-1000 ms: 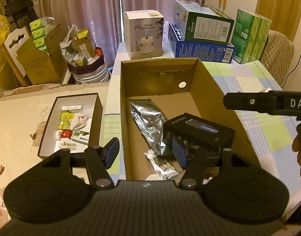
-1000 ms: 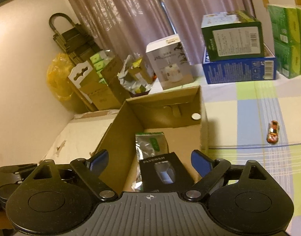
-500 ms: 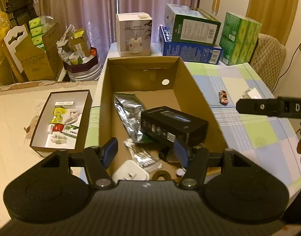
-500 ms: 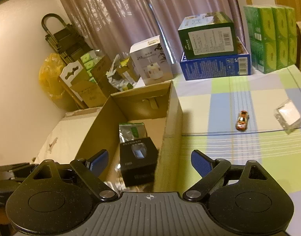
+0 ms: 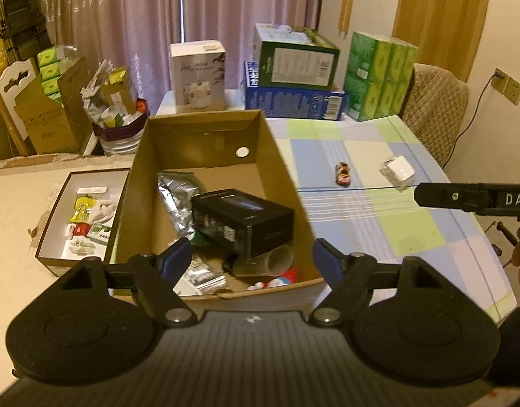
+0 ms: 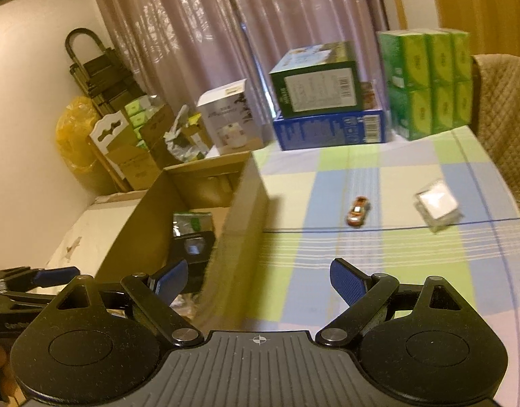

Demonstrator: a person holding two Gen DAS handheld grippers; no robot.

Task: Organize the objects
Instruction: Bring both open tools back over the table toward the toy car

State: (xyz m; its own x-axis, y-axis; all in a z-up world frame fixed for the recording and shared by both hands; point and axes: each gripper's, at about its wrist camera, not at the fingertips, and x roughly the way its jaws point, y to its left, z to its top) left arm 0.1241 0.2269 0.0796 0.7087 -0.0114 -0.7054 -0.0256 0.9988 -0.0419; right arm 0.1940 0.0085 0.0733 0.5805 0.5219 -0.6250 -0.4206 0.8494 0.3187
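A brown cardboard box point(image 5: 276, 156) stands on the checked tablecloth and holds a black carton point(image 5: 243, 217), a silver foil pouch point(image 5: 175, 190) and several small items. My left gripper point(image 5: 251, 257) hovers open over the box's near end, nothing between its fingers. My right gripper point(image 6: 258, 281) is open and empty above the cloth, just right of the box wall point(image 6: 239, 237). A small orange toy car point(image 6: 357, 211) point(image 5: 343, 173) and a clear white packet point(image 6: 436, 205) point(image 5: 398, 171) lie on the cloth ahead of it.
A shallow tray point(image 5: 49, 234) of small packets sits left of the box. At the table's far end stand a white carton point(image 5: 197, 74), a green box on a blue box point(image 5: 293, 81) and green tissue packs point(image 5: 378, 78). A padded chair point(image 5: 432, 108) is at the right.
Both grippers have drawn back and risen from the box. The right gripper swung right, from above the box interior to over the cloth. Both stayed open.
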